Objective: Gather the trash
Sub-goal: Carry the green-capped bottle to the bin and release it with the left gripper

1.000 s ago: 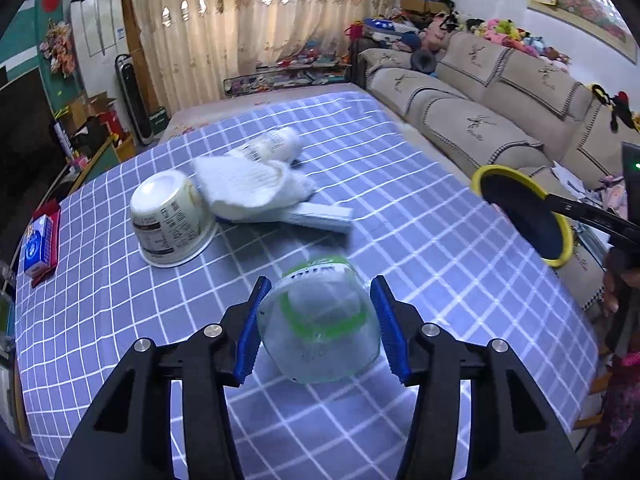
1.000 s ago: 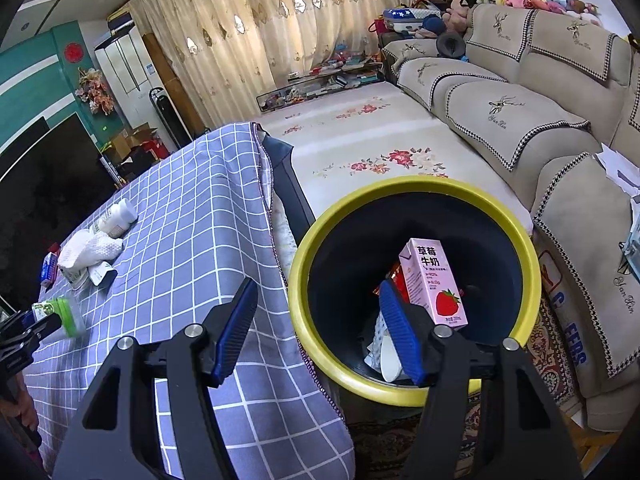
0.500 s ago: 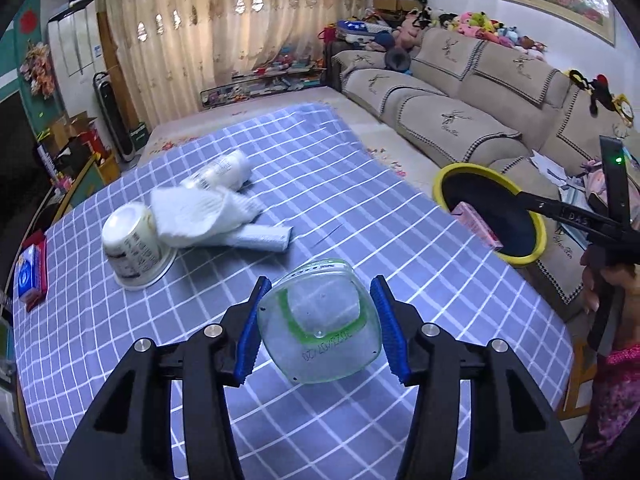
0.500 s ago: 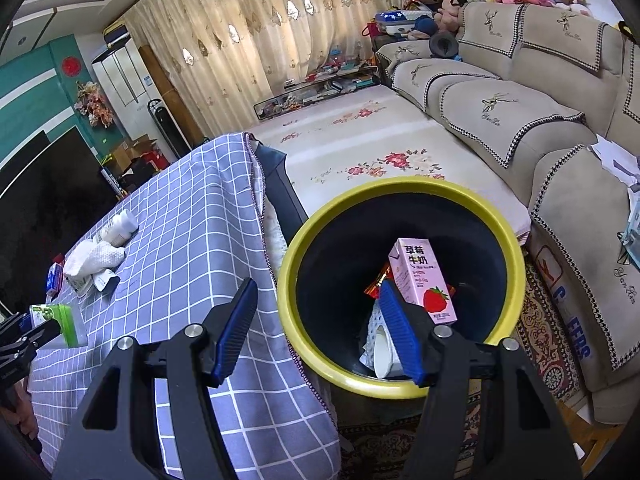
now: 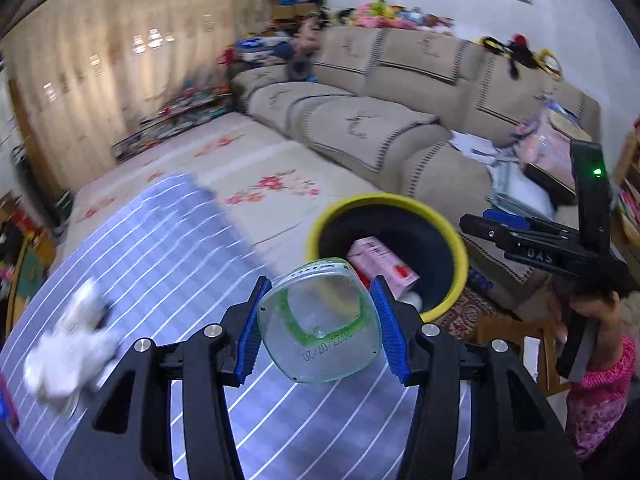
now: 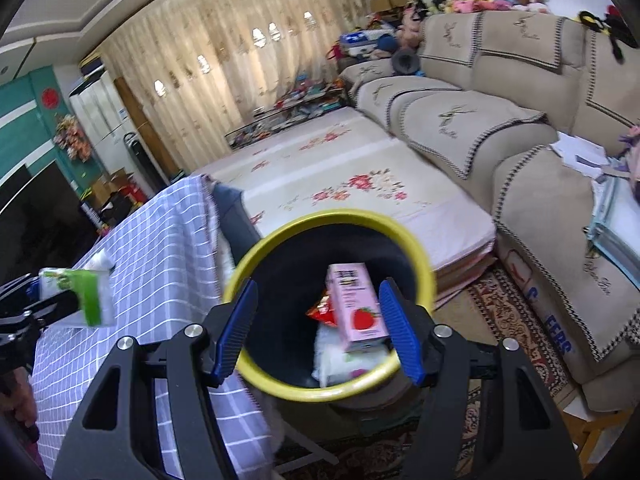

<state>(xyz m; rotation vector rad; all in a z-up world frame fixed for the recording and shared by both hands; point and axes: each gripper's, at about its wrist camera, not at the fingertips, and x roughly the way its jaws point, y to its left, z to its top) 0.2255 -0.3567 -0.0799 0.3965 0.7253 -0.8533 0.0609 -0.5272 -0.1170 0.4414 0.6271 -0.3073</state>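
- The left hand-held gripper [image 5: 318, 334], at the lower centre of the left wrist view, is clamped on a clear plastic bottle [image 5: 320, 326] with a green band; both blue pads [image 5: 249, 334] press on its sides, and its base faces the camera.
- In that view the bottle sits above the near edge of the desk [image 5: 160, 264], which wears a blue checked cloth, and overlaps the lower left rim of the bin.
- The yellow-rimmed black bin [image 5: 456, 248] stands just right of centre, beside the desk, with a pink carton [image 5: 384, 266] inside.
- A white crumpled item [image 5: 68, 356] lies blurred on the desk at the lower left of the frame.
- The right hand-held gripper [image 6: 316, 336] has its jaws apart with nothing between the pads; through the gap the bin [image 6: 256, 256] shows below.
- In the right wrist view the pink strawberry carton [image 6: 356, 304] leans inside the bin, beside a red wrapper [image 6: 322, 312] and white rubbish [image 6: 332, 354].
- At the left edge of that view, the left hand-held gripper [image 6: 44, 304] carries the bottle [image 6: 86, 296] over the desk [image 6: 160, 240].
- A beige sofa [image 6: 500, 120] fills the upper right.
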